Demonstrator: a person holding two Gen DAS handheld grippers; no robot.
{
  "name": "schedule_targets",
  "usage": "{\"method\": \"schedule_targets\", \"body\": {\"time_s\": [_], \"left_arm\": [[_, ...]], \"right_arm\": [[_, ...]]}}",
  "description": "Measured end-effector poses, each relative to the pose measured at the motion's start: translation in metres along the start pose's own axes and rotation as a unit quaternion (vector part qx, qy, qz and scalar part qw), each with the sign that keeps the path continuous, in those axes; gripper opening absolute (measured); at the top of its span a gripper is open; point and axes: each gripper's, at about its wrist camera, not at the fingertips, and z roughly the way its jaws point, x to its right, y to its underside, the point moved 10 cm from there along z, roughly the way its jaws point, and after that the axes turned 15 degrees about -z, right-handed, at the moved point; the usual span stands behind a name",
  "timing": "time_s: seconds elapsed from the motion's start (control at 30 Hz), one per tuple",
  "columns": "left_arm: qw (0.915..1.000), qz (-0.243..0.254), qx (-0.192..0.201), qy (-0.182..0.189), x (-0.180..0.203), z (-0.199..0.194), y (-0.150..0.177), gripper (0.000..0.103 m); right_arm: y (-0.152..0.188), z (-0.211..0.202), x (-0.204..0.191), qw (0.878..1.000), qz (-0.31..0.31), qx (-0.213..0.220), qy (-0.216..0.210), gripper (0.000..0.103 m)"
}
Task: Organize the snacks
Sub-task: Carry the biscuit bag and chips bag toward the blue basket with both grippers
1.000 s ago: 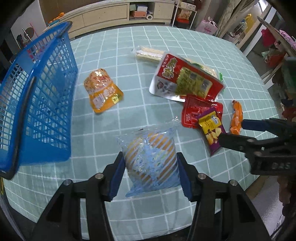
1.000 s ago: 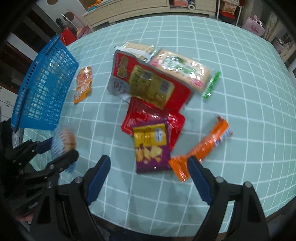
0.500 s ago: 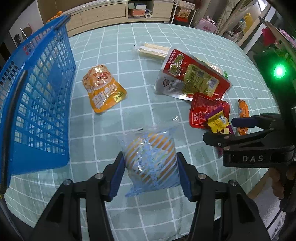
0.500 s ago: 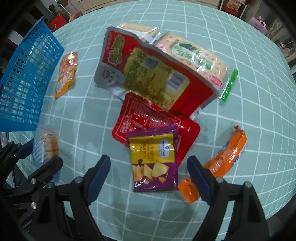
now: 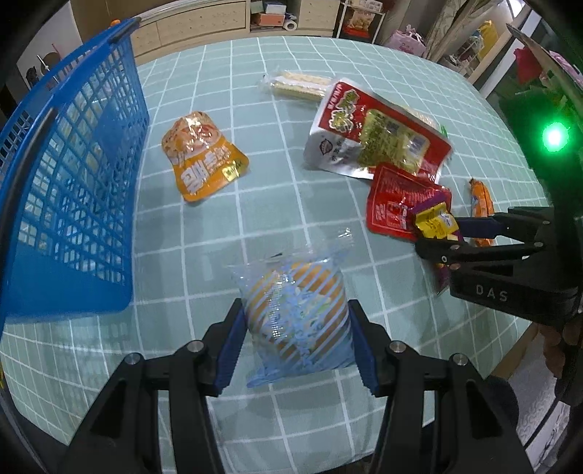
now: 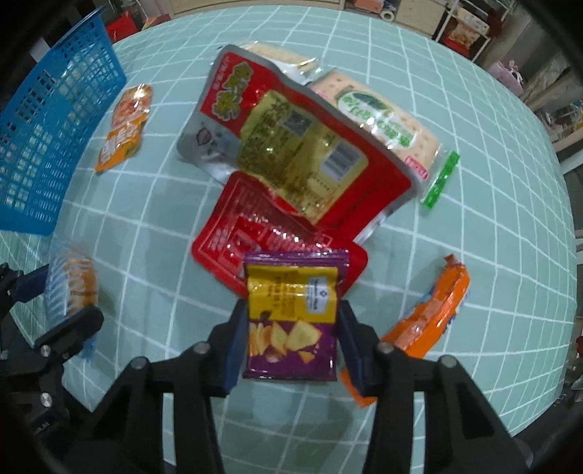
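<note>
Checked tablecloth [image 6: 473,91], purple-yellow chip bag [image 6: 291,313] — glossy, crinkled

A teal tabletop [image 5: 218,226] with a white grid fills the room's middle. Behind it stands a low beige drawer cabinet [image 5: 189,27]; beside that, what may be cluttered shelving [image 5: 359,18].

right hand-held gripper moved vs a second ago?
Yes. The right hand-held gripper came down over the purple chip bag, jaws just closing onto it, against the checked tablecloth.
</note>
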Motion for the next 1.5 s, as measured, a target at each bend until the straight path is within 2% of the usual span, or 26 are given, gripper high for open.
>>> {"method": "schedule_targets", "body": {"time_s": [0.3, 0.67, 0.8, 0.97, 1.07, 1.23, 1.5], "left_arm": [[0.9997, -0.007, 0.022, 0.009, -0.003, -0.031, 0.011, 0.052], [0.9962, 0.006, 0.079, 0.036, -0.006, -0.110, 0.019, 0.052], [0.9935, 0.011, 0.104, 0.043, -0.018, -0.144, 0.012, 0.052], [0.9895, 0.015, 0.136, 0.048, -0.036, -0.182, -0.002, 0.052], [0.9878, 0.014, 0.150, 0.038, -0.056, -0.199, -0.016, 0.052], [0.9874, 0.009, 0.158, 0.008, -0.094, -0.212, -0.037, 0.052], [0.9860, -0.027, 0.164, 0.001, -0.149, -0.222, -0.079, 0.052]], "right_arm": [[0.018, -0.038, -0.016, 1.000, -0.006, 0.018, 0.004, 0.051], [0.019, -0.132, -0.048, 0.996, -0.020, 0.086, 0.015, 0.051], [0.003, -0.163, -0.062, 0.993, -0.024, 0.116, 0.017, 0.052], [-0.021, -0.192, -0.084, 0.989, -0.026, 0.148, -0.004, 0.051], [-0.043, -0.204, -0.101, 0.986, -0.038, 0.161, -0.009, 0.051], [-0.081, -0.215, -0.123, 0.984, -0.056, 0.170, -0.005, 0.052], [-0.135, -0.218, -0.142, 0.981, -0.076, 0.175, -0.021, 0.052]]}}
